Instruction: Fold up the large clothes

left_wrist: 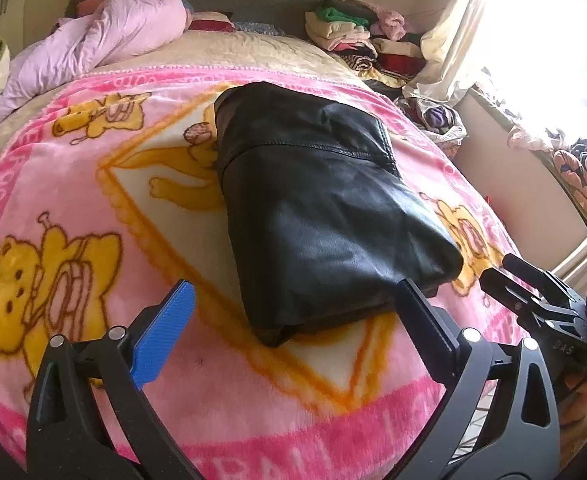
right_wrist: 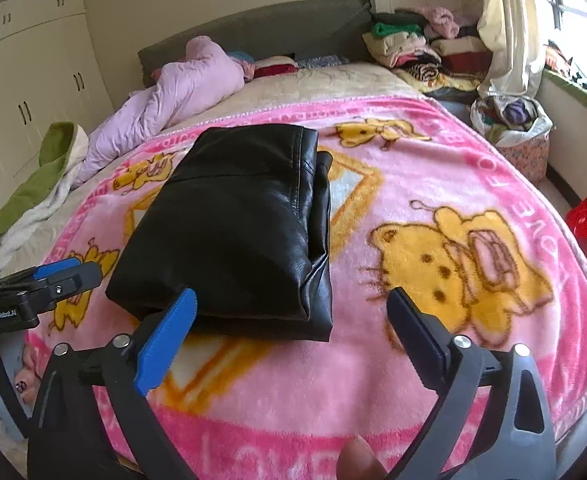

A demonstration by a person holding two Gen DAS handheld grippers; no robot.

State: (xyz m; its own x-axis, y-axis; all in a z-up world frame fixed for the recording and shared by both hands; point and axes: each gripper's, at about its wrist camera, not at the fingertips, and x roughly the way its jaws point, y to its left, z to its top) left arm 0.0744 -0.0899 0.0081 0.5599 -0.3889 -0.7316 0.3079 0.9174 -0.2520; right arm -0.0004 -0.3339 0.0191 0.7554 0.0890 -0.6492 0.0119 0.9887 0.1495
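A black leather garment (left_wrist: 313, 204) lies folded in a compact rectangle on the pink cartoon blanket (left_wrist: 73, 200); it also shows in the right wrist view (right_wrist: 237, 228). My left gripper (left_wrist: 293, 296) is open and empty, just short of the bundle's near edge. My right gripper (right_wrist: 291, 304) is open and empty at the bundle's near right corner. The right gripper also shows at the right of the left wrist view (left_wrist: 533, 292), and the left gripper at the left of the right wrist view (right_wrist: 53, 280). Both hover over the blanket (right_wrist: 453, 160).
A lilac quilt (right_wrist: 173, 96) lies bunched at the bed's far left. Piles of folded clothes (right_wrist: 421, 48) sit at the far right by the headboard. A bag of clothes (right_wrist: 513, 120) stands beside the bed under the curtain. White wardrobes (right_wrist: 33, 60) are on the left.
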